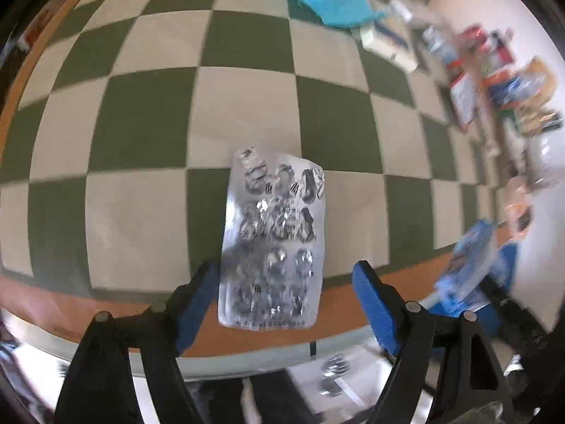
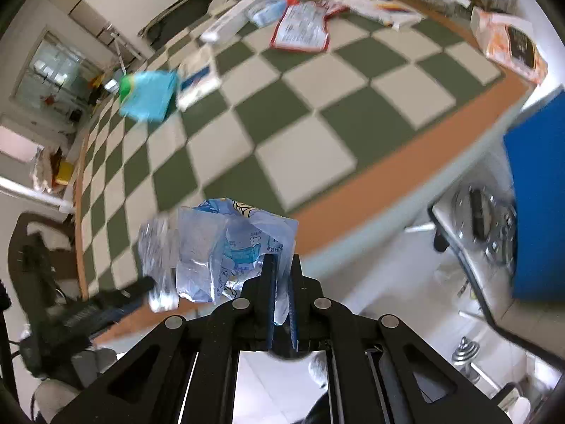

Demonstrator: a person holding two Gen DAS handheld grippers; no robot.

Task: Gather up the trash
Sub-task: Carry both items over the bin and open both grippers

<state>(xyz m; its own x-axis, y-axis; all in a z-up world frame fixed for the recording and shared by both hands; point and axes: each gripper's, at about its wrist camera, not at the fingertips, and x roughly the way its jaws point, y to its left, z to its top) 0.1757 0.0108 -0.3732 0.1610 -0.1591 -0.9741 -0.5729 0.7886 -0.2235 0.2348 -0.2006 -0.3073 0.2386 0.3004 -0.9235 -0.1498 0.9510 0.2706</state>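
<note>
In the left wrist view a silver blister pack (image 1: pixel 273 238) hangs between my left gripper's (image 1: pixel 286 275) wide-apart blue fingers; it touches the left finger (image 1: pixel 197 296) and is clear of the right one. It is above the table's near edge. My right gripper (image 2: pixel 282 268) is shut on a crumpled pale blue plastic wrapper (image 2: pixel 226 247), held over the table's edge. That wrapper also shows at the right of the left wrist view (image 1: pixel 469 265). The blister pack shows blurred in the right wrist view (image 2: pixel 157 258).
The table has a green-and-white checked cloth (image 1: pixel 148 134) with an orange border. A teal packet (image 2: pixel 148 93), a red-edged packet (image 2: pixel 300 26), an orange-white pack (image 2: pixel 508 44) and several other wrappers lie on it. A blue bin (image 2: pixel 540 198) stands to the right, beside the table.
</note>
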